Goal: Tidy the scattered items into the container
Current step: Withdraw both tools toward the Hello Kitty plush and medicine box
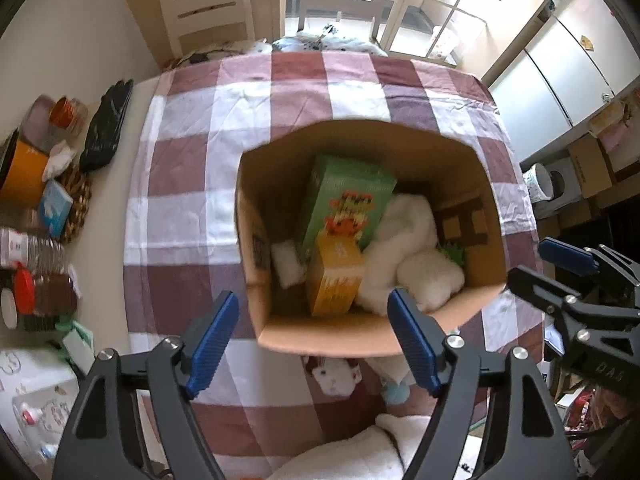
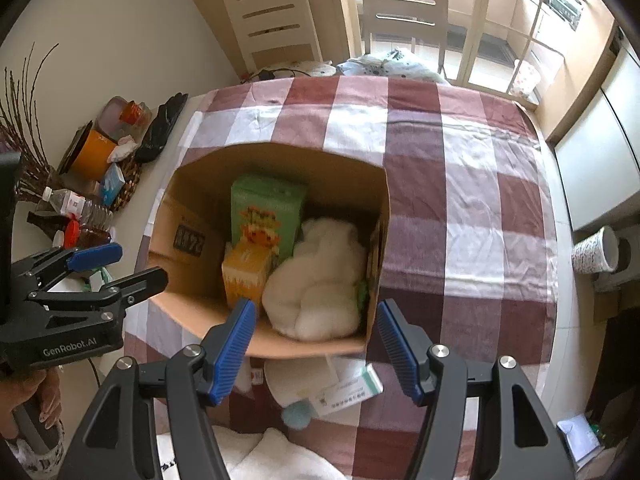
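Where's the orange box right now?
The orange box stands inside the cardboard box, near its front wall, leaning against the green box, with the white plush toy on its right in both views.

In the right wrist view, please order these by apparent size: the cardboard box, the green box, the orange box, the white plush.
1. cardboard box
2. white plush
3. green box
4. orange box
Plush and green box look close; the ranking is unsure.
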{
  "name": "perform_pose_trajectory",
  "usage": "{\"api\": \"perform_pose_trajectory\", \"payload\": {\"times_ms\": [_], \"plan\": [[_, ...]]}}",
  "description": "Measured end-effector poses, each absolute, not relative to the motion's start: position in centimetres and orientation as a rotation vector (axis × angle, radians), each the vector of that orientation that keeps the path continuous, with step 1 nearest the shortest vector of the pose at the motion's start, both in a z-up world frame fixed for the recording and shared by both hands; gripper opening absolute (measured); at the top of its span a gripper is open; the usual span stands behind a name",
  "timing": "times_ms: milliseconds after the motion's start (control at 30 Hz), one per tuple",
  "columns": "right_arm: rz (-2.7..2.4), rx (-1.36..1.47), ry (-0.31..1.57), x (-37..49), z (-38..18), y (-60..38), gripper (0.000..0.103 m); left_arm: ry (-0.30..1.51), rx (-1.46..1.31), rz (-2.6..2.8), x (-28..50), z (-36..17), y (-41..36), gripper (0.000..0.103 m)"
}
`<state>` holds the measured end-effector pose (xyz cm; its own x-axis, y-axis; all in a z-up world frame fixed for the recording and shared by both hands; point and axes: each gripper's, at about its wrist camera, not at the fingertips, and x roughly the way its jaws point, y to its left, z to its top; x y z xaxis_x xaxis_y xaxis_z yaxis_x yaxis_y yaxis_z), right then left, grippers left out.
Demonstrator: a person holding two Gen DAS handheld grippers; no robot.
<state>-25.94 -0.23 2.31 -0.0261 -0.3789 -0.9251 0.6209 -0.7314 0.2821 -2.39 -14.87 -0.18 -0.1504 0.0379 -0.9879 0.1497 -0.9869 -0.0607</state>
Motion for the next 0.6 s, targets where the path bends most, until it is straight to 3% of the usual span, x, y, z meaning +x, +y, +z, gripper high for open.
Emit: {"api": "perform_pose_trajectory", "payload": {"times_ms": [600], "plan": [[-1.787, 1.617, 0.295, -19.4, -0.8, 4.1, 0.065, 0.347, 2.035, -2.145, 6.7, -4.4, -15.9, 0.078]]}}
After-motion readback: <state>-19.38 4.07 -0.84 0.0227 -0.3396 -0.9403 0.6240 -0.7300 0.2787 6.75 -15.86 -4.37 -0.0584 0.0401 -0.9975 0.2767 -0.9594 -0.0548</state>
